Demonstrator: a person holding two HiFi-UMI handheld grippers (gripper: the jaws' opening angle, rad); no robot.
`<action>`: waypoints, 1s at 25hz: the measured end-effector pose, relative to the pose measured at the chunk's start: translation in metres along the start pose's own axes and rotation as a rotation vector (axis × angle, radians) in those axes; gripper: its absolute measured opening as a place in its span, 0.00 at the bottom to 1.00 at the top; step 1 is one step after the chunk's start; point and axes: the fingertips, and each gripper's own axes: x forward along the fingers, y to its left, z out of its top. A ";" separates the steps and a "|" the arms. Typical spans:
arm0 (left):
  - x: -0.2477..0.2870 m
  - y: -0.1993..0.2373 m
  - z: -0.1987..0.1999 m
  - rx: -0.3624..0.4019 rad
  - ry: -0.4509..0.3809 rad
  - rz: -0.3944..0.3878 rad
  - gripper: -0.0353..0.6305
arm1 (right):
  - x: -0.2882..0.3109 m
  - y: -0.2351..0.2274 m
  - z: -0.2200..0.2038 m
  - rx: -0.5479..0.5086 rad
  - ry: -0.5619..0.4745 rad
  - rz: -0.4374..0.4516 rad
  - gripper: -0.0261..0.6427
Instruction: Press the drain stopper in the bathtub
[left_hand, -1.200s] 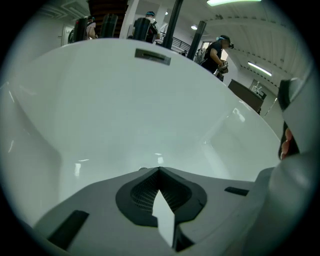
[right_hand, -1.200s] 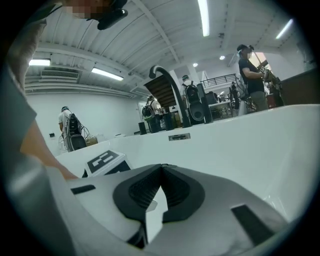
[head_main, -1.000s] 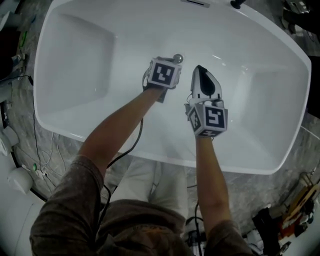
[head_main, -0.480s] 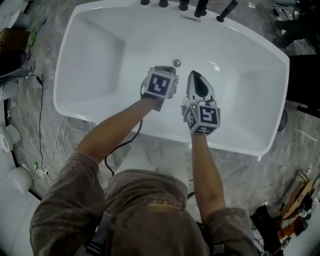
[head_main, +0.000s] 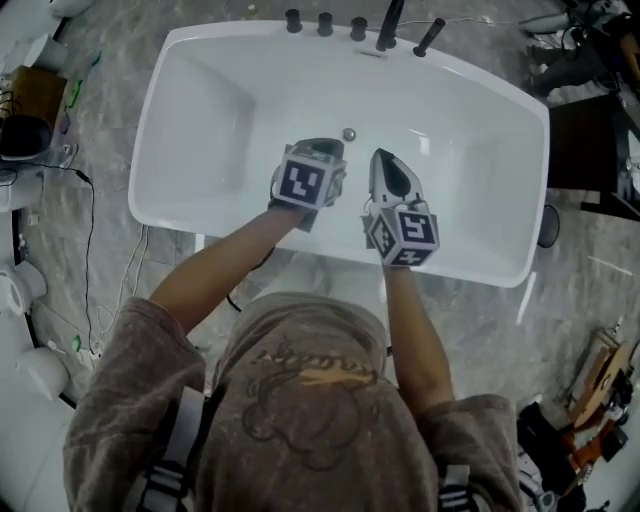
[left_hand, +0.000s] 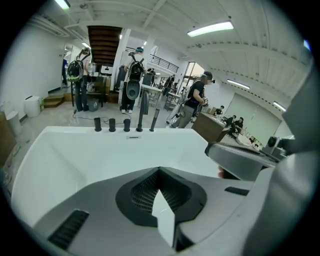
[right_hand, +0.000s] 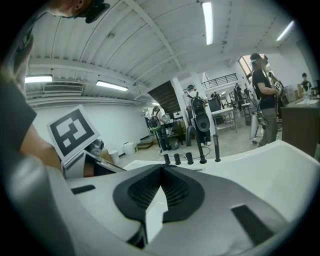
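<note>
Hovering empty with fingers closed together, the grey left gripper (head_main: 320, 147) and grey right gripper (head_main: 383, 156) could skid off the small round chrome drain stopper (head_main: 349, 133) in the white bathtub (head_main: 200, 130), just beyond the left fingertips, if lowered off-centre.

It's a big open lab hall: the bathtub (head_main: 190, 130) stands free on a stone-patterned floor (head_main: 100, 100) with trailing cables (head_main: 90, 230), under ceiling strip lights (left_hand: 210, 28), with people (left_hand: 196, 97) and a staircase (left_hand: 105, 45) behind.
</note>
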 end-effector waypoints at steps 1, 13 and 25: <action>-0.011 -0.004 0.003 0.011 -0.012 -0.006 0.06 | -0.006 0.006 0.005 -0.001 -0.001 0.010 0.04; -0.112 -0.056 0.030 0.107 -0.166 -0.112 0.06 | -0.067 0.055 0.055 0.033 -0.046 0.108 0.04; -0.206 -0.083 0.058 0.255 -0.386 -0.177 0.06 | -0.111 0.110 0.119 -0.092 -0.184 0.213 0.04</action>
